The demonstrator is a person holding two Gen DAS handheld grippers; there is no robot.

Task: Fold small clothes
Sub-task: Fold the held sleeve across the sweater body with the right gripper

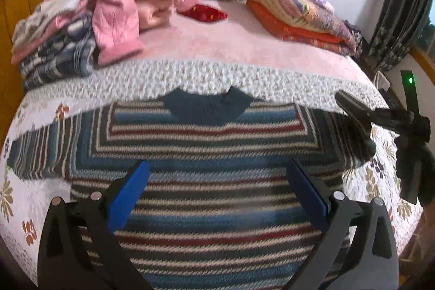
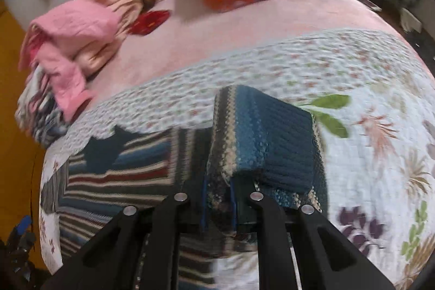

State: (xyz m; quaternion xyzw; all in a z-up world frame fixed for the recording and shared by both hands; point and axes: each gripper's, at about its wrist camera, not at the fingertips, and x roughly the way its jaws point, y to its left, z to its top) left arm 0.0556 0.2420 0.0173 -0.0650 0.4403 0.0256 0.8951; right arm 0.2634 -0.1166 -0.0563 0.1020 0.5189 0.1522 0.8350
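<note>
Left wrist view: the left claw (image 1: 217, 195) is hanging wide open over one striped sweater (image 1: 206, 154), which is lying flat mid-frame on the bed (image 1: 244, 45); its right sleeve is hiding behind the right claw (image 1: 361, 121).

Right wrist view: the right claw (image 2: 217, 205) is pinching one sleeve (image 2: 261, 137) at centre, its blue pads (image 2: 202, 203) mostly covered by it.

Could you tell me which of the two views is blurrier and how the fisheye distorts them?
Right wrist view: blurrier, the pink clothes and quilt smeared. Left wrist view: striped sweater fairly sharp, slightly soft near the bottom. Both: fisheye bows the bed edge, corners dark.
</note>
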